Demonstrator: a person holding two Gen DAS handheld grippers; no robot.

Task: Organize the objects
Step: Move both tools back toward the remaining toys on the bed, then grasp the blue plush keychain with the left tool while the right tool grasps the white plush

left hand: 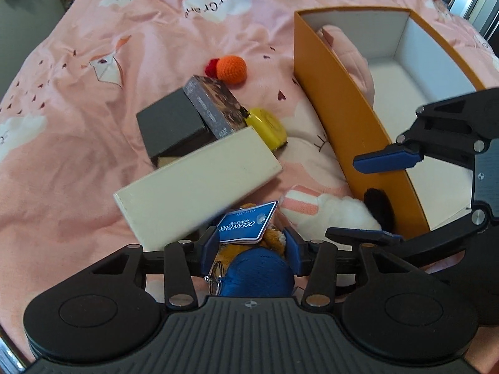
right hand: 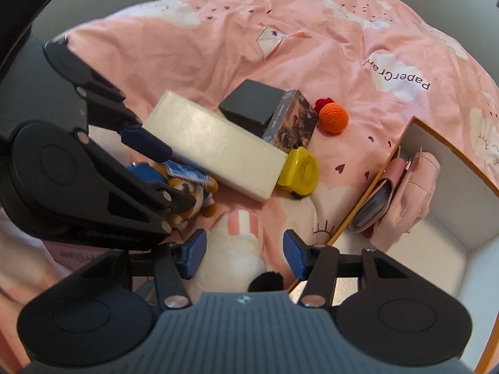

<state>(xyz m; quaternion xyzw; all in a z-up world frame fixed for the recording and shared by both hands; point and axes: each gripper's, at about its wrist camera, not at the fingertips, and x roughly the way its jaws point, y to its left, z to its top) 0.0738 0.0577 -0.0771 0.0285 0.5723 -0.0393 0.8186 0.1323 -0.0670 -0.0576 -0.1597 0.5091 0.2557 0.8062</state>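
My left gripper is closed around a small orange plush toy with a blue cap and a blue Ocean Park tag; it also shows in the right wrist view. My right gripper is open, its pads either side of a white plush with a pink striped ear, above the bed. The same plush lies by the orange box in the left wrist view. The orange box is open and holds pink cloth and a wallet-like item.
On the pink bedspread lie a cream box, a black box, a dark printed box, a yellow tape measure and an orange crochet ball. Shelving stands beyond the bed's far right edge.
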